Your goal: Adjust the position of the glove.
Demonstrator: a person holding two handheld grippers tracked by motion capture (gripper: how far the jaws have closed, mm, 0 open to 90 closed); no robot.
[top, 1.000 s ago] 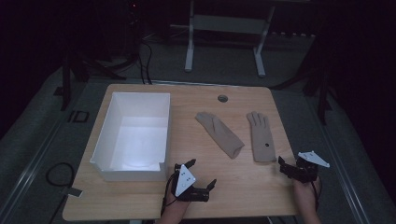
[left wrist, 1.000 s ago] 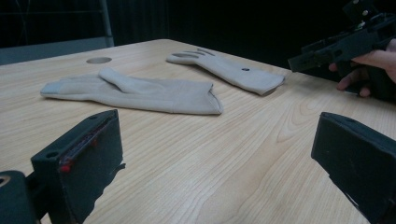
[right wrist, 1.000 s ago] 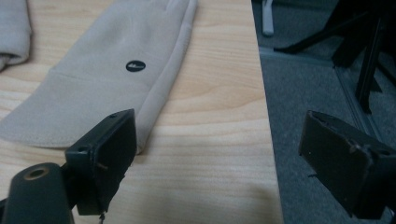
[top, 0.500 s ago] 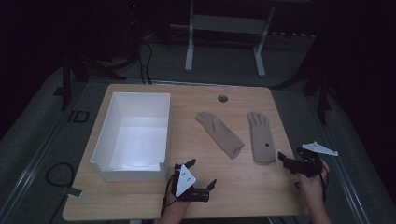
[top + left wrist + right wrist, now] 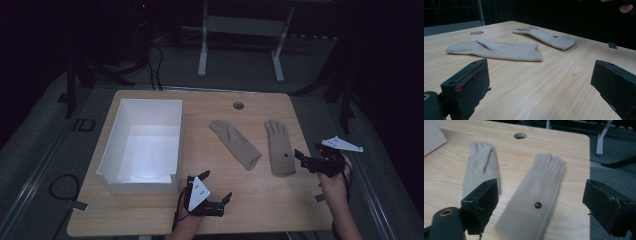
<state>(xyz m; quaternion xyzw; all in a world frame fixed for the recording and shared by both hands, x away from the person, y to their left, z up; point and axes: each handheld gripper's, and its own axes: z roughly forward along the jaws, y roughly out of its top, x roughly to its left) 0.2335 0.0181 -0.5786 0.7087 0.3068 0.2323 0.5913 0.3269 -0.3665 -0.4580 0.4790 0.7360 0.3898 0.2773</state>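
Right gripper point(image 5: 306, 159): jaws spread wide, holding nothing, poised just beside the cuff of the right glove point(image 5: 279, 147), which lies flat on the counter point(image 5: 260, 200). Left gripper point(image 5: 216, 187): jaws spread, empty, near the counter's front edge. Left glove point(image 5: 235, 143) lies between, angled. White box point(image 5: 176, 135) stands at left, well apart; nothing obstructs.

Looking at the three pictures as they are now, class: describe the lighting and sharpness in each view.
High view: dim, the room nearly black, a bright patch inside the white box. Left gripper view: sharp on the nearer glove and the table's grain, black background. Right gripper view: the glove with a dark dot looks soft and smeared, the right tongs crisper.
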